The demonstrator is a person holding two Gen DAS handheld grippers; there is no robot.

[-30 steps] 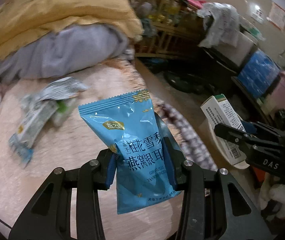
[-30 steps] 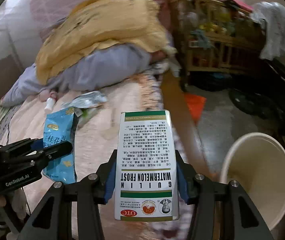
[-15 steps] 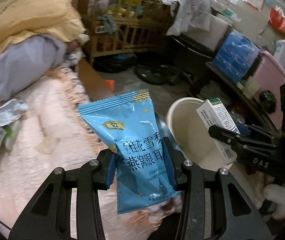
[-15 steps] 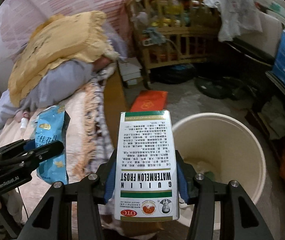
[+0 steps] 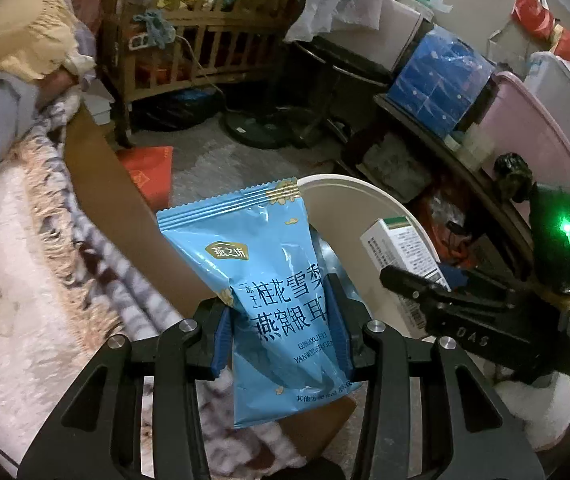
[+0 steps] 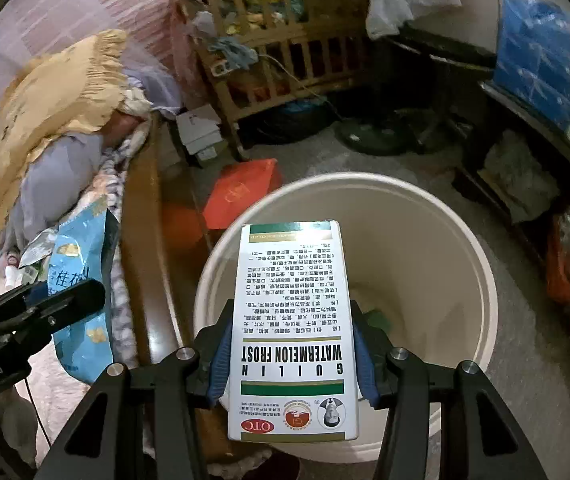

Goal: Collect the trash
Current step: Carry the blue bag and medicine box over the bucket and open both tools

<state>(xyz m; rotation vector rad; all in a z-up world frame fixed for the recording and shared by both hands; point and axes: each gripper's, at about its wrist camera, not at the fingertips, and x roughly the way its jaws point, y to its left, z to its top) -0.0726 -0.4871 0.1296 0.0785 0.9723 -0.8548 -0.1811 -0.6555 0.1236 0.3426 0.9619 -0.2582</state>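
Observation:
My left gripper (image 5: 281,320) is shut on a blue snack packet (image 5: 269,272), held upright over the bed's edge beside the cream bin (image 5: 365,196). My right gripper (image 6: 291,344) is shut on a white and green medicine box (image 6: 291,320), which hangs over the mouth of the cream bin (image 6: 465,248). In the left wrist view the medicine box (image 5: 401,248) and the right gripper (image 5: 425,284) show at the right, above the bin. In the right wrist view the blue packet (image 6: 77,288) and the left gripper (image 6: 65,300) show at the left.
The bed with a pale fleece blanket (image 5: 25,280) and wooden side board (image 5: 109,184) lies left of the bin. A red bag (image 6: 245,188) lies on the floor behind it. A wooden crib (image 5: 205,40), a fan base (image 5: 257,132) and stacked storage boxes (image 5: 441,84) crowd the far side.
Both grippers have swung right, away from the bed and toward the bin, each keeping its item. The bin has come under the medicine box; the wrappers on the bed have left the left wrist view.

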